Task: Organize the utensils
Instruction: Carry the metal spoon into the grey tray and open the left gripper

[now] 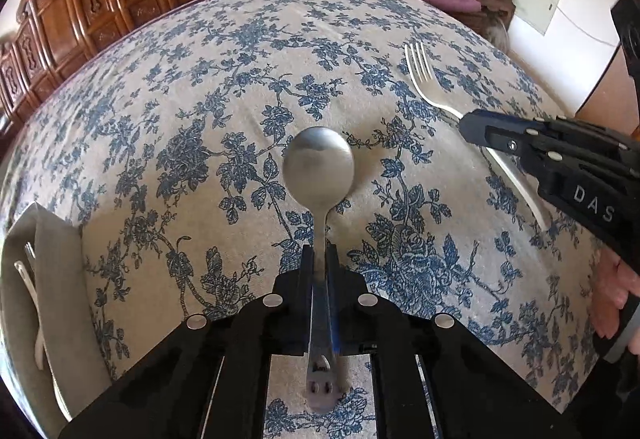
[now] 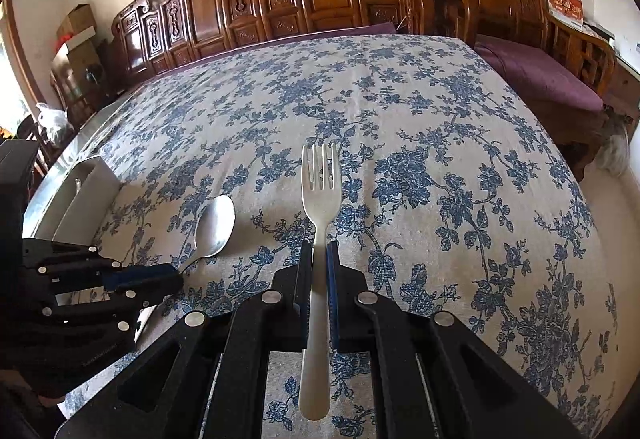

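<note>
Left gripper (image 1: 319,259) is clamped on the handle of the metal spoon (image 1: 319,167); right gripper (image 2: 319,259) is clamped on the handle of the white fork (image 2: 320,195). Both utensils sit low over the floral tablecloth (image 1: 240,79). A grey holder (image 1: 56,279) at the table's left edge already contains cutlery; judged remaining: deposit spoon and fork there

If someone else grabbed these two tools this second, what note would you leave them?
Left gripper: shut on the metal spoon, gripping its handle.
Right gripper: shut on the white fork, also by the handle.
Grey holder at the table's left edge already has cutlery in it.
Done: both utensils gripped.
Left: probably carry spoon and fork over to the holder and release them.
</note>
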The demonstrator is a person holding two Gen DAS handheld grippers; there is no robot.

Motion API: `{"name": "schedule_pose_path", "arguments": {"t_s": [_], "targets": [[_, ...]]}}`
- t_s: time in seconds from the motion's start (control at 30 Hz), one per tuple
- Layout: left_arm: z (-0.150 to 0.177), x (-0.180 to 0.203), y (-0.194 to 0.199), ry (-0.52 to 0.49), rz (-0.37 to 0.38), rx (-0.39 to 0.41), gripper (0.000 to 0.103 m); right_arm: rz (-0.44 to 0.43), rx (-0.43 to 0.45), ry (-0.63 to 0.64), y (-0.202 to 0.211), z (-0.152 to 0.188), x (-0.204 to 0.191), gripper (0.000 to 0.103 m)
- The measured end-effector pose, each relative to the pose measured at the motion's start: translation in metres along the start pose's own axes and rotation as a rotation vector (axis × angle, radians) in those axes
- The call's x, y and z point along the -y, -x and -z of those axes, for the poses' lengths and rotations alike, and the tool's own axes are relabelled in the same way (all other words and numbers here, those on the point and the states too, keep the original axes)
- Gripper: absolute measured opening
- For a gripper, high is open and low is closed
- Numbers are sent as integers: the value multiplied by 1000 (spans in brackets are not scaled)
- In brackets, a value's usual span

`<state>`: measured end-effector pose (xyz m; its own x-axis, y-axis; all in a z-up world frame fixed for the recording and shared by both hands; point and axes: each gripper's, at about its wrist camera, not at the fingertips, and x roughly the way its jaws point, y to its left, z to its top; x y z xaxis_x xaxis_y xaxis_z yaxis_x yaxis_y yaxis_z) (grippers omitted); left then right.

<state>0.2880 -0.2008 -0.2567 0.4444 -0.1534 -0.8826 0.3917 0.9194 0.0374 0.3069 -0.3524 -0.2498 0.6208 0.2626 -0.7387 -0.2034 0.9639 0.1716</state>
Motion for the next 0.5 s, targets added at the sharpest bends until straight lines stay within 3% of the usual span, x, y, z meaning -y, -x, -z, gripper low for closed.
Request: {"name": "schedule_pose_path", "arguments": {"t_s": [0.5], "targets": [[23, -25, 68, 10, -45, 110, 5, -15, 7, 52, 1, 0, -33, 8]]}}
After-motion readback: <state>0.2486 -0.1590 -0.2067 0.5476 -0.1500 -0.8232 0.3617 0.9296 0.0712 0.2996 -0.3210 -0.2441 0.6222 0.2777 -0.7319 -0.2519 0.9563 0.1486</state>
